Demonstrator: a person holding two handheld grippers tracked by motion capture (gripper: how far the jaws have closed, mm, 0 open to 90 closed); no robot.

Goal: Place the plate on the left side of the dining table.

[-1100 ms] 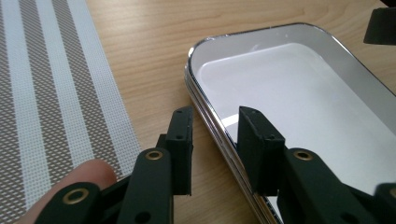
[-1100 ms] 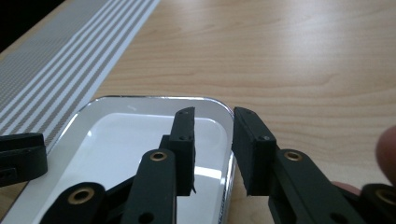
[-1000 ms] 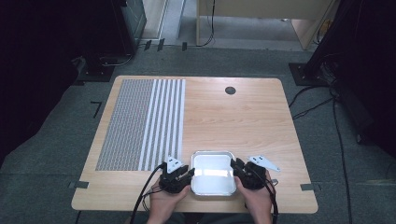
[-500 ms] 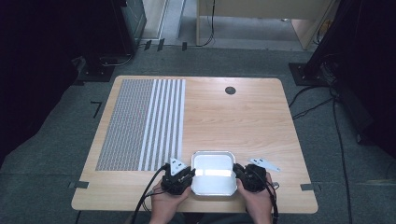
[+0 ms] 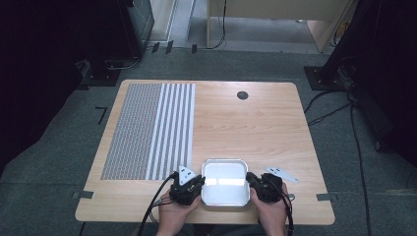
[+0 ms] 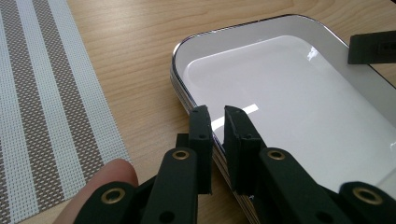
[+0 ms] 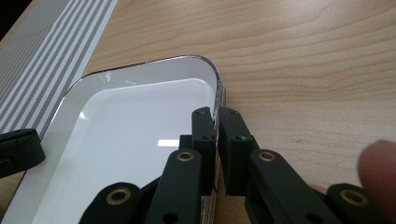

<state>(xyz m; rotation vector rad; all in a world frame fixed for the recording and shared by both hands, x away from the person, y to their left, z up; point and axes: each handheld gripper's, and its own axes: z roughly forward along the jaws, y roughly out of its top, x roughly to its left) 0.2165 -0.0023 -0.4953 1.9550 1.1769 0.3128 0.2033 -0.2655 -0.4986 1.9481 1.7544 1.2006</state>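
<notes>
Both grippers clamp the white tray [image 5: 224,183]: left gripper [image 5: 188,187] on its left rim, right gripper [image 5: 263,186] on its right rim, jaws just closing. The striped placemat [image 5: 147,130] lies far-left, apart.

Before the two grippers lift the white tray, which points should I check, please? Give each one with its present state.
1. Left gripper shut on the rim of the white tray: ok; its jaws have just been closing, one inside the rim, one outside.
2. Right gripper shut on the opposite rim: ok, closed the same way.
3. Tray empty, nothing to spill: ok.
4. Tray flat on the table: ok.
5. Striped placemat apart from the tray: ok.
6. Grip firm enough for lifting: cannot tell.
</notes>
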